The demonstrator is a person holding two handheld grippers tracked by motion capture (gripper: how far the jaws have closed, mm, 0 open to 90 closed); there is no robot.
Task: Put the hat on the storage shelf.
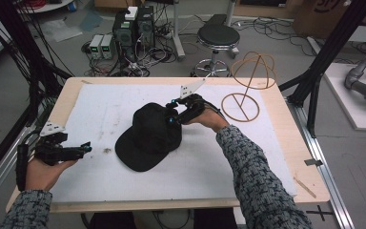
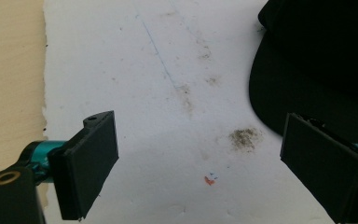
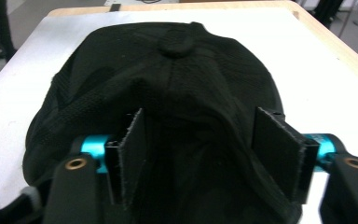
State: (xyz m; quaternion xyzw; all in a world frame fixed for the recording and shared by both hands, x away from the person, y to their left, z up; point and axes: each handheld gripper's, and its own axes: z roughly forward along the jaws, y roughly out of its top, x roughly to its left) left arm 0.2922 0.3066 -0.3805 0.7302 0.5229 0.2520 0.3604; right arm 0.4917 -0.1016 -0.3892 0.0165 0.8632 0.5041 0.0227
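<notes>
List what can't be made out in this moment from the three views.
- Black cap, high view: its rear edge is hidden behind the right gripper and hand.
- Right gripper view: whether the jaws touch the cap fabric between them is unclear, black on black.
- Left gripper view: the cap's brim is cut off by the right and top edges.
- Wire stand, high view: too thin to tell its joints.

Dim, even indoor light with soft shadows; the black cap loses detail, and all views look slightly soft.
</notes>
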